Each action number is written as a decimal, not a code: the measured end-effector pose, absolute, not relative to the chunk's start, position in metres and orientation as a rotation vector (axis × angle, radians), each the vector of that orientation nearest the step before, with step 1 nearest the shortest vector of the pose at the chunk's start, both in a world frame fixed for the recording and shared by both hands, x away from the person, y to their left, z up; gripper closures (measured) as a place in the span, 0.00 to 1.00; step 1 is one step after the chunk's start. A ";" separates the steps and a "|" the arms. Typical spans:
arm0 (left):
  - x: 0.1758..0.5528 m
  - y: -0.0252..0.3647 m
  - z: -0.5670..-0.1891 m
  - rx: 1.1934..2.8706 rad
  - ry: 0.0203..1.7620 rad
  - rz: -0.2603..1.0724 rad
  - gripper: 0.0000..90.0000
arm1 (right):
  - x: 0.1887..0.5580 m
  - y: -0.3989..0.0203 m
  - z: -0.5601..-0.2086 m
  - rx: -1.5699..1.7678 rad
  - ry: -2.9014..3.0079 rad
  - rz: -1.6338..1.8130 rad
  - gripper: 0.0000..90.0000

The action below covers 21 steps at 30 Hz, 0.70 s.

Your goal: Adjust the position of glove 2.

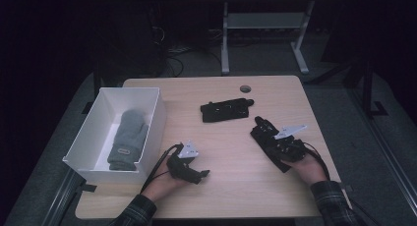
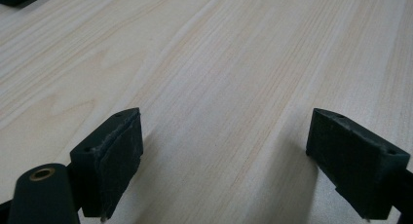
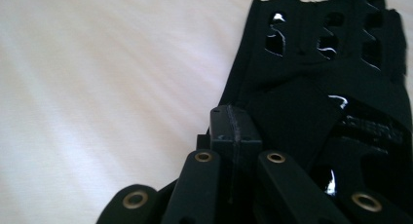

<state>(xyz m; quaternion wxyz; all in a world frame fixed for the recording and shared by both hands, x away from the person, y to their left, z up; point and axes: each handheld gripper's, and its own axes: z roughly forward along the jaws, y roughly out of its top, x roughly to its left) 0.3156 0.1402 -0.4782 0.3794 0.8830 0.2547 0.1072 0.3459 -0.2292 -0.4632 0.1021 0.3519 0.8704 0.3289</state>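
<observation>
A black fingerless glove [image 1: 259, 127] lies on the wooden table [image 1: 231, 186] at the right. My right gripper [image 1: 271, 137] sits over it. In the right gripper view the jaws [image 3: 233, 129] are pressed together at the left edge of the glove [image 3: 311, 78], which stretches ahead with its finger holes far from me. A second black glove [image 1: 226, 110] lies flat near the table's middle. My left gripper [image 1: 199, 173] rests low at the front left, pointing right. Its pads [image 2: 114, 156] stand wide apart over bare wood, with nothing between them.
A white open box [image 1: 157, 123] stands at the table's left edge with a grey mitten [image 1: 128, 137] lying inside. A round cable hole [image 1: 245, 88] is near the far edge. A white desk frame [image 1: 263, 24] stands behind the table. Dark floor surrounds it.
</observation>
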 end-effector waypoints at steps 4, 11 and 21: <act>0.316 0.140 -0.478 2.256 0.654 0.273 0.14 | 0.328 -0.210 -0.463 0.957 2.626 0.987 1.00; 0.315 0.140 -0.478 2.248 0.659 0.270 0.14 | 0.315 -0.191 -0.460 0.862 2.655 0.988 1.00; 0.316 0.140 -0.478 2.258 0.653 0.276 0.14 | 0.352 -0.229 -0.449 0.983 2.500 0.997 0.99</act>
